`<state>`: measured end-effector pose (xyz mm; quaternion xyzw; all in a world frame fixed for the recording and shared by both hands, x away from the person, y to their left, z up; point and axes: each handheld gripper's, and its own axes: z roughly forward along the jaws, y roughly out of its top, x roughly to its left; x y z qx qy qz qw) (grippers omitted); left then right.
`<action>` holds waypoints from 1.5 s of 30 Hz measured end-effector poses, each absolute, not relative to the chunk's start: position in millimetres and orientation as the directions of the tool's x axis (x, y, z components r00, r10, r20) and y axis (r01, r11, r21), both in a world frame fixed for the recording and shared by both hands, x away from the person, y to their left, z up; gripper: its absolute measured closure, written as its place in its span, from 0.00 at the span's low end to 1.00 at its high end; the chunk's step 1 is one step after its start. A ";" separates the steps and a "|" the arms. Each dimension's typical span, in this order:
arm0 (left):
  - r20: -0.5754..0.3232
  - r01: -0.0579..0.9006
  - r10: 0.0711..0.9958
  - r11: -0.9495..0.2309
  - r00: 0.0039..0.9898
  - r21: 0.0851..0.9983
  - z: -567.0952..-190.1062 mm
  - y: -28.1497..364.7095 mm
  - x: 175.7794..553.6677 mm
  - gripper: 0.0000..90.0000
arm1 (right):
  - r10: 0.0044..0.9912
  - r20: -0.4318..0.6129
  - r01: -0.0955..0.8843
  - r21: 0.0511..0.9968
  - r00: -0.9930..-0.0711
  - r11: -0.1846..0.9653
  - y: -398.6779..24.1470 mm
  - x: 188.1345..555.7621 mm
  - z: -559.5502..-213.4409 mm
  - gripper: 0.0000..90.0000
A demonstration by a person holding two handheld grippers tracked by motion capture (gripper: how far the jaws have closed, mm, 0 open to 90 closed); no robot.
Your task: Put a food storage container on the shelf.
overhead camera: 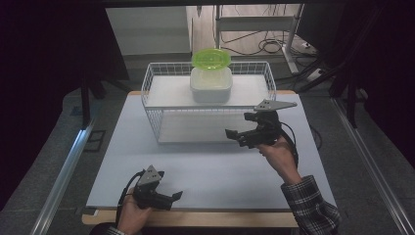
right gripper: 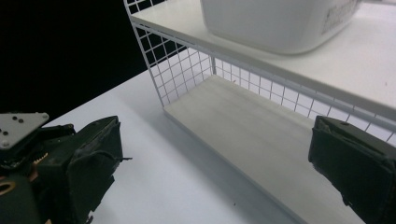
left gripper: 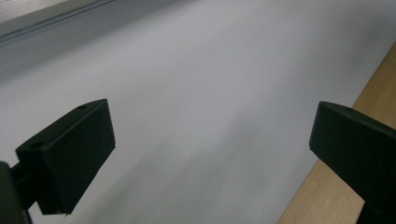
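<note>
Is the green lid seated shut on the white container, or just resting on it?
Just resting: the green lid sits tilted and off-centre on the white container, on the wire rack's top shelf.

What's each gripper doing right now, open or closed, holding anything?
Left gripper: open, holding nothing, low over the table near its front edge.
Right gripper: open, holding nothing, in front of the wire rack.
</note>
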<state>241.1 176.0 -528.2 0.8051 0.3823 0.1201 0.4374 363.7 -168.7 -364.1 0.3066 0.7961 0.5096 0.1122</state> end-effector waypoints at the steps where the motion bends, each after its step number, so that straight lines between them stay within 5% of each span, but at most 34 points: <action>1: -0.145 0.509 0.720 -0.320 0.679 0.799 -527.9 176.4 241.1 0.00 | 0.604 0.136 0.377 0.879 -0.785 0.292 -170.0 363.2 -365.9 0.03; 45: -0.099 0.486 0.716 -0.360 0.692 0.796 -528.0 174.2 239.5 0.00 | 0.651 0.085 0.383 0.862 -0.755 0.332 -195.6 325.9 -418.5 0.01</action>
